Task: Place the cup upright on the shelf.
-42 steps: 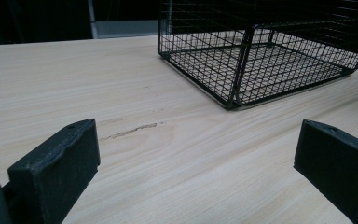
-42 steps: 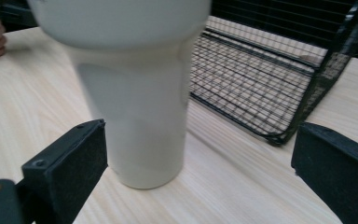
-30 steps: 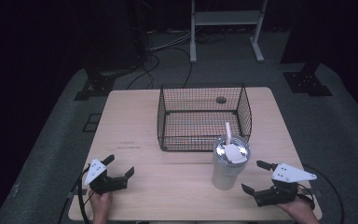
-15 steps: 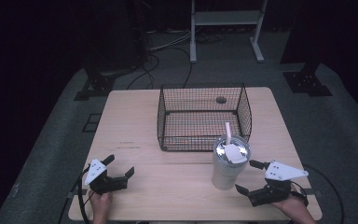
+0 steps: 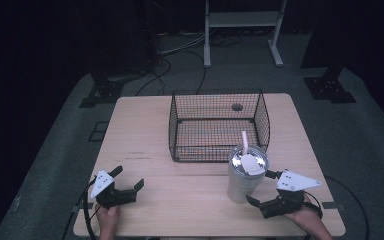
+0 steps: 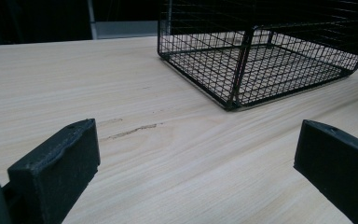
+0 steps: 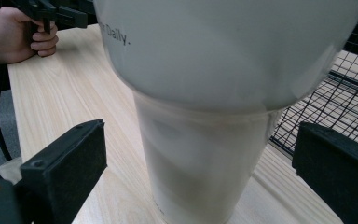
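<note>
On the left, my left claw rests low on the table, near the front edge. Its two black jaws are spread wide and there is nothing between them. In the left gripper view I see pale wood with fine lines in it and one small dark scratch.

In the middle, farther back, stands the wire basket. It is made of thin black wires that cross in little squares. It looks stiff and light, and I can see right through it. Nothing seems to lie inside it.

Just in front of the basket's right corner stands the cup. It is a tall, pale tumbler, wide at the top and narrower at the bottom. It has a lid and a straw that sticks up. The side looks smooth and a bit shiny, so I think it could slip. It is hard, not squishy. I cannot tell if there is a drink inside, so it might be heavy. It is tall, so it could tip if I push it high up.

On the right is my right claw, just beside the cup. Its jaws are wide apart, one on each side of the narrow lower part, not touching yet. I think that narrow part is the best place to squeeze, gently and evenly.
</note>
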